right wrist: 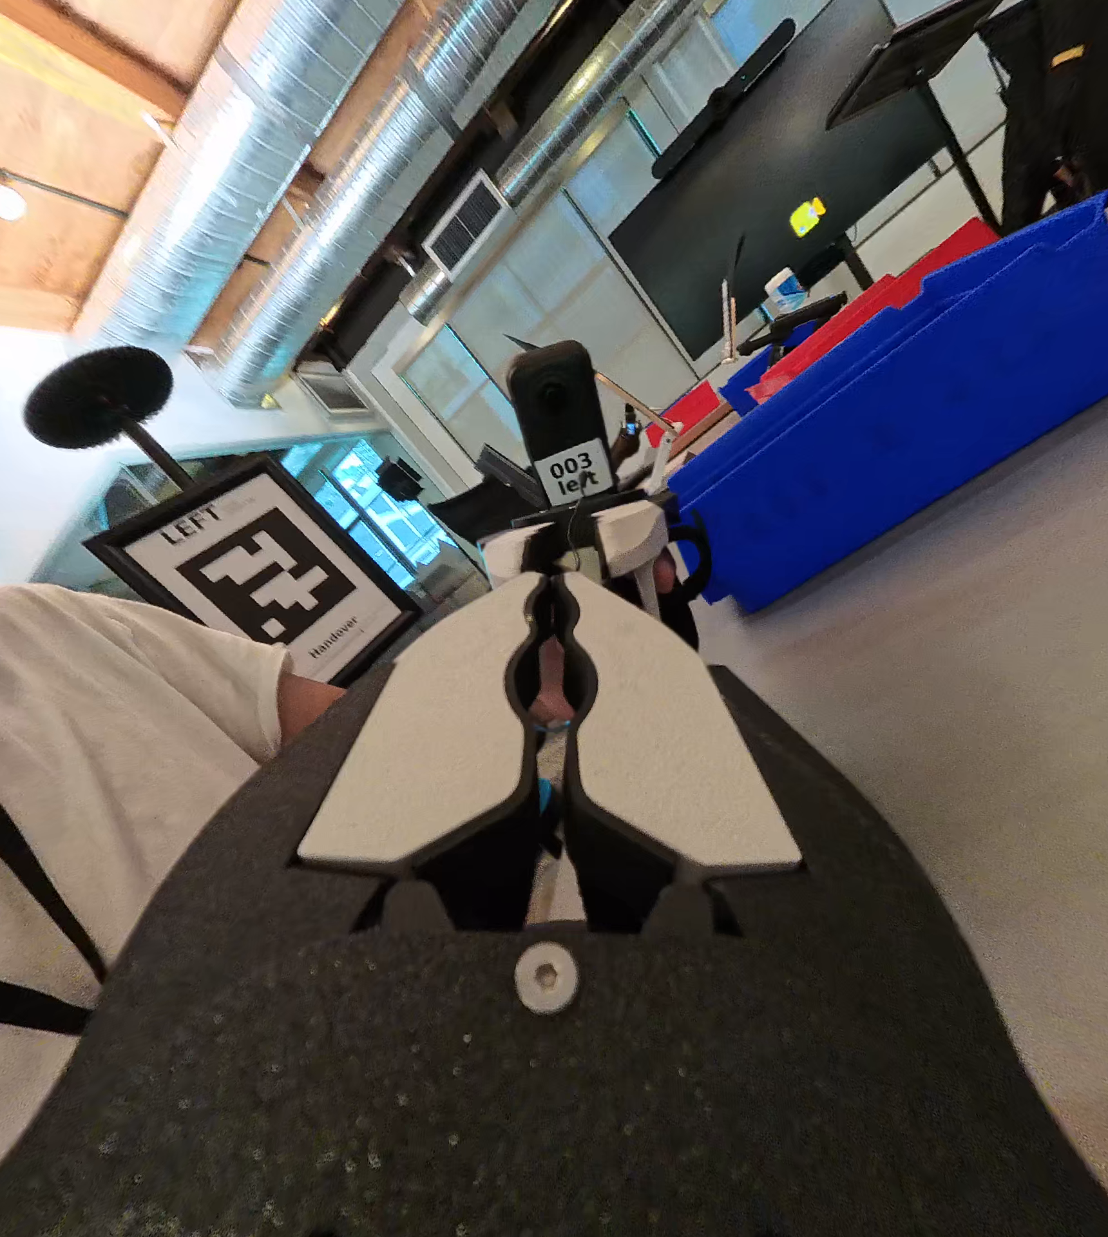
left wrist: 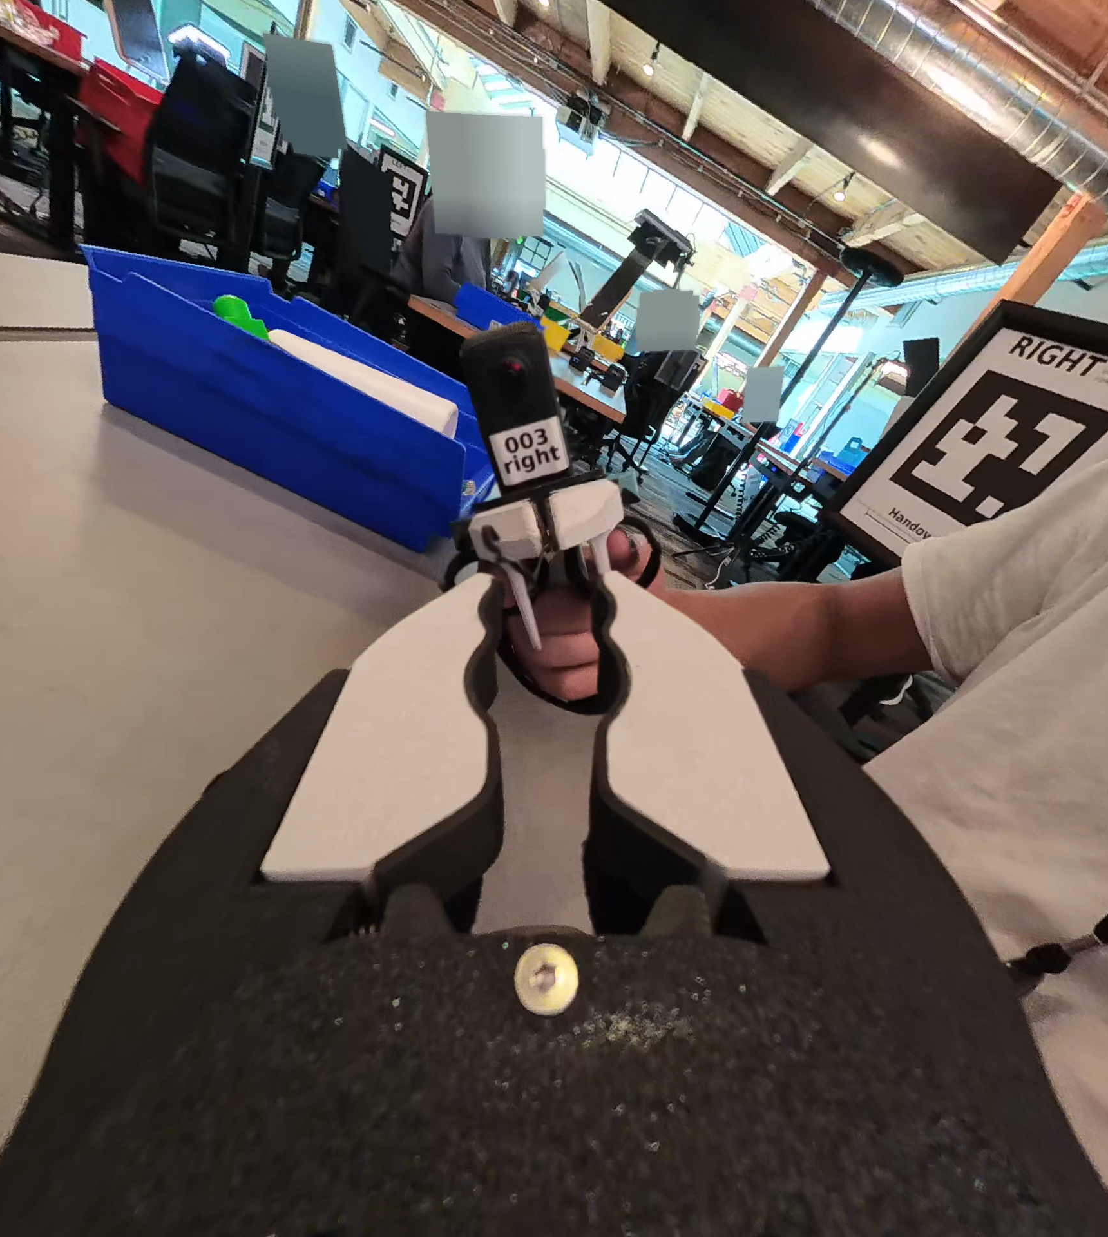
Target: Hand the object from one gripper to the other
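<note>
My left gripper [left wrist: 544, 589] is open, with only the table and the other hand showing in the gap between its white fingers [left wrist: 404, 723]. My right gripper [left wrist: 541, 535] faces it tip to tip, just beyond its fingertips, held by a hand [left wrist: 565, 663]. In the right wrist view my right gripper [right wrist: 550, 582] is shut, with only a thin slit between its fingers [right wrist: 444, 736]. A small teal bit [right wrist: 544, 800] shows low in that slit; I cannot tell what it is. The left gripper [right wrist: 568, 549] stands open right in front. No handed object shows clearly.
A blue bin [left wrist: 270, 415] stands on the grey table [left wrist: 103, 636] behind the grippers, holding a green piece [left wrist: 237, 314] and a white block [left wrist: 370, 381]. It also shows in the right wrist view [right wrist: 906, 435]. Framed marker boards [left wrist: 1006, 435] [right wrist: 257, 569] flank the person in a white shirt [left wrist: 1040, 669]. Left and right tips are no more than a few centimetres apart.
</note>
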Demonstrator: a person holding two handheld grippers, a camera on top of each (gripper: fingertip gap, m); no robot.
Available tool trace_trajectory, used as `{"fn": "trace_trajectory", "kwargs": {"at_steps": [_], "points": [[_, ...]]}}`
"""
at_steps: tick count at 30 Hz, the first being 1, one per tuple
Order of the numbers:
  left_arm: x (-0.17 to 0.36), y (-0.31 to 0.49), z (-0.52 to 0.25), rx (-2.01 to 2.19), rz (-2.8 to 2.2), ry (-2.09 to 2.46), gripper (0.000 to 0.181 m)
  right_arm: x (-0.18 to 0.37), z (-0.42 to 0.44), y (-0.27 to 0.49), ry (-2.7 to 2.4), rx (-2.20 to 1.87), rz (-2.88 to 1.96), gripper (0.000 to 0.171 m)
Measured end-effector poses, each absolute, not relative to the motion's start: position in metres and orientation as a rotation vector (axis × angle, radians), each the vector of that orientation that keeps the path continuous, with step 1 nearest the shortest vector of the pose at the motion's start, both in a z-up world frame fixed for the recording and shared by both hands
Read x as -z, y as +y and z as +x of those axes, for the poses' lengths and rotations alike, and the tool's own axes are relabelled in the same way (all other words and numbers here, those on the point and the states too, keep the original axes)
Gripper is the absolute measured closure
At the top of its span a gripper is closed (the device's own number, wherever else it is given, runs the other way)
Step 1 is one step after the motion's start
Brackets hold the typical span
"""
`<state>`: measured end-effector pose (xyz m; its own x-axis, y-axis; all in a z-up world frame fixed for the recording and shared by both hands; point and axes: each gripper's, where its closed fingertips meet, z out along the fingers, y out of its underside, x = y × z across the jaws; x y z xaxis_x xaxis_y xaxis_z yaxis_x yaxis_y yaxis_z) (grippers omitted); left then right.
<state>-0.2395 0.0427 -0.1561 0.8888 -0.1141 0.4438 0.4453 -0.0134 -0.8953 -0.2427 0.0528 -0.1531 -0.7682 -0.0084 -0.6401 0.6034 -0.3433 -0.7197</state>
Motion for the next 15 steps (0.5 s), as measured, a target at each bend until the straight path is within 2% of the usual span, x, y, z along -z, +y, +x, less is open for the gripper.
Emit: {"fn": "trace_trajectory", "kwargs": {"at_steps": [2,4,15], "points": [[0.157,0.041,-0.239,0.48,-1.515,-0.275,0.177,0.154,-0.243,0.05,1.481,2.147,0.77,0.171],[0.154,0.038,-0.243,0.479,-1.486,-0.296,0.181,0.157,-0.242,0.047,1.517,2.132,0.766,0.17],[0.153,0.036,-0.249,0.433,-1.476,-0.325,0.181,0.161,-0.243,0.042,1.401,2.08,0.799,0.17]]}}
